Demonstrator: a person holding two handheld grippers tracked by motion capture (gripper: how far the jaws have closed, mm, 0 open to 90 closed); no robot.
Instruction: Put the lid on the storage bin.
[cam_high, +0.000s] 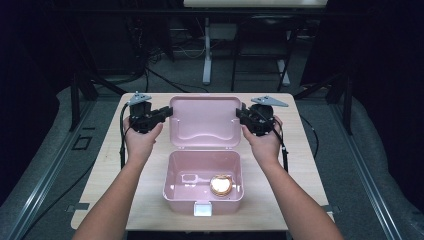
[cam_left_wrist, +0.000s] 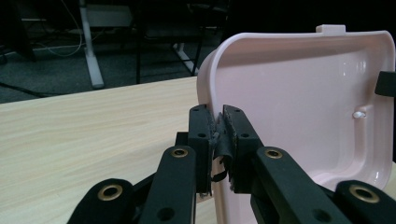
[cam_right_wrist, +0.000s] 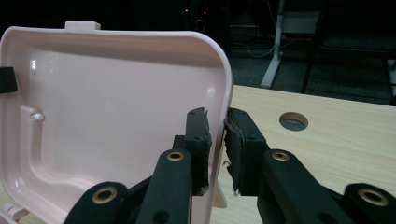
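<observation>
Wooden table (cam_high: 107, 165) carries your pink box (cam_high: 175, 192) near the front edge at its middle, with the pink lid (cam_high: 204, 121) standing open at the box's far side. Your left gripper (cam_high: 167, 112) is clamped on the lid's left edge and your right gripper (cam_high: 241, 115) has its jaws narrow around the right edge. Smallest, a round golden thing (cam_high: 221, 185) lies in the box, towards its right.

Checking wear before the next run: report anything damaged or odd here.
The rubber pads on both tools look torn and peeling, most visibly in the left gripper view, where they clamp the pink lid edge. The box looks intact.
</observation>
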